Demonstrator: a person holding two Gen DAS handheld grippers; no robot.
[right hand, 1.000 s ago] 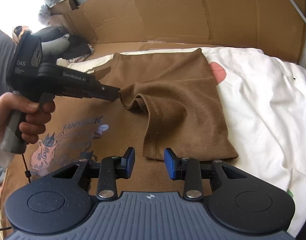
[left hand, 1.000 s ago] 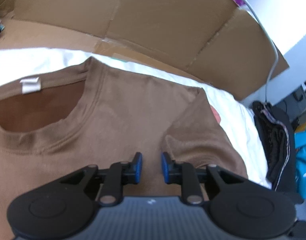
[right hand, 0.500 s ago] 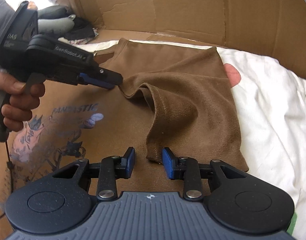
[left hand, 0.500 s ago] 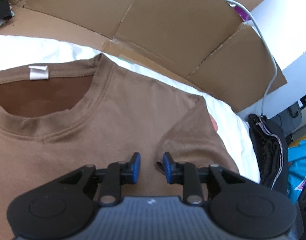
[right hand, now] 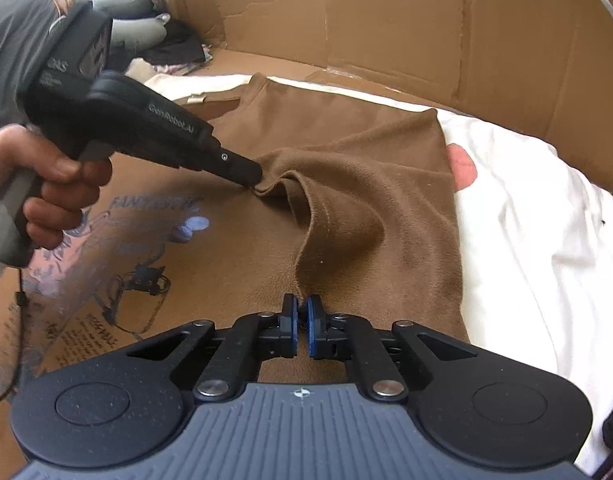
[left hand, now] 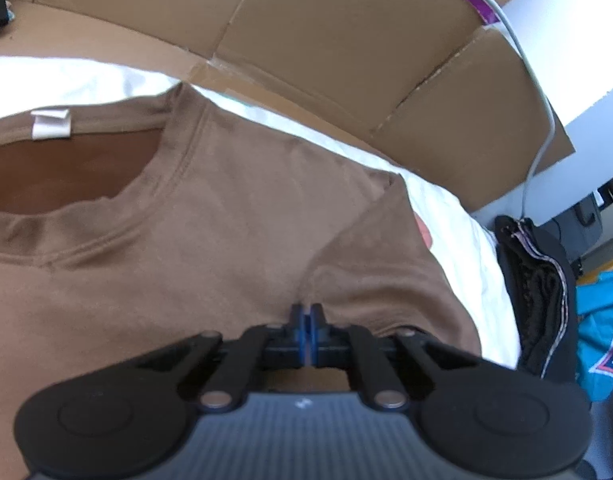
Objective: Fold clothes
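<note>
While the soft brown T-shirt (right hand: 346, 168) lies flat on the white sheet (right hand: 546, 240), both claws have just squeezed shut on its folded sleeve: the left gripper (left hand: 306, 316) near the armpit, the right gripper (right hand: 301, 312) at the cuff edge.

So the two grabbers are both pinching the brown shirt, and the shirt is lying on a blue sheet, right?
Almost. Both grabbers do pinch the brown shirt: the left gripper near the sleeve seam and the right gripper on the sleeve's edge, their jaws having just closed on the cloth. But the sheet is white, not blue. The right wrist view shows it best.
</note>
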